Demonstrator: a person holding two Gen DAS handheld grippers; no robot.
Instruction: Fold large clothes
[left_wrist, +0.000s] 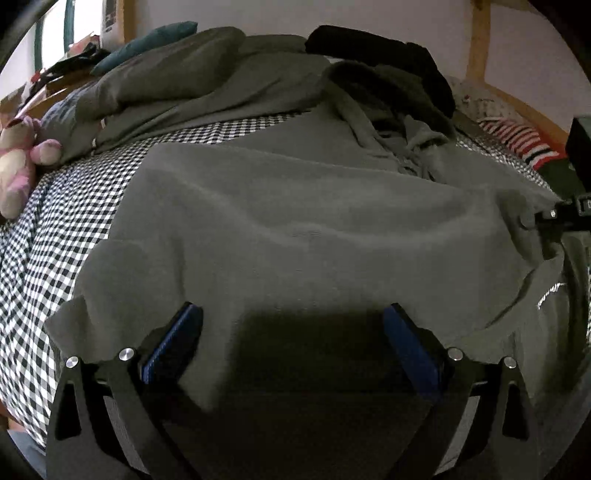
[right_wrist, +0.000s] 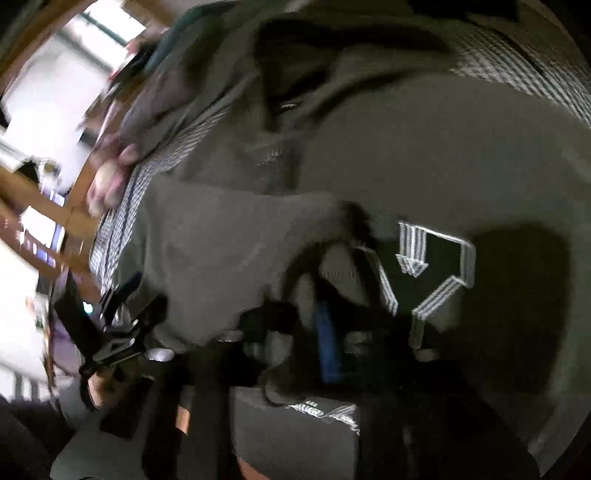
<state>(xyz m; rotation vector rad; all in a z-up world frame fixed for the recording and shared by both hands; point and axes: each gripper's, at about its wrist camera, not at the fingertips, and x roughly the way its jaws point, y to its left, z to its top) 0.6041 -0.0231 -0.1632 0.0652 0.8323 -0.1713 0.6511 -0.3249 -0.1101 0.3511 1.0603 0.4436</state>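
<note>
A large grey sweatshirt (left_wrist: 295, 206) is spread over the checked bedsheet (left_wrist: 66, 229), its hood toward the far side and its near hem lifted. The step in hand appears to be a fold of the near edge toward the far side, carried by both claws.

The left gripper (left_wrist: 291, 332) stands with jaws wide, yet the cloth is draped over one finger (left_wrist: 177, 339), so it seems hooked rather than pinched.

The right gripper (right_wrist: 325, 332) is clenched on a fold of the sweatshirt beside the white printed emblem (right_wrist: 436, 258); that view is blurred.

The next move probably calls for both edges to be carried level and laid down together.
</note>
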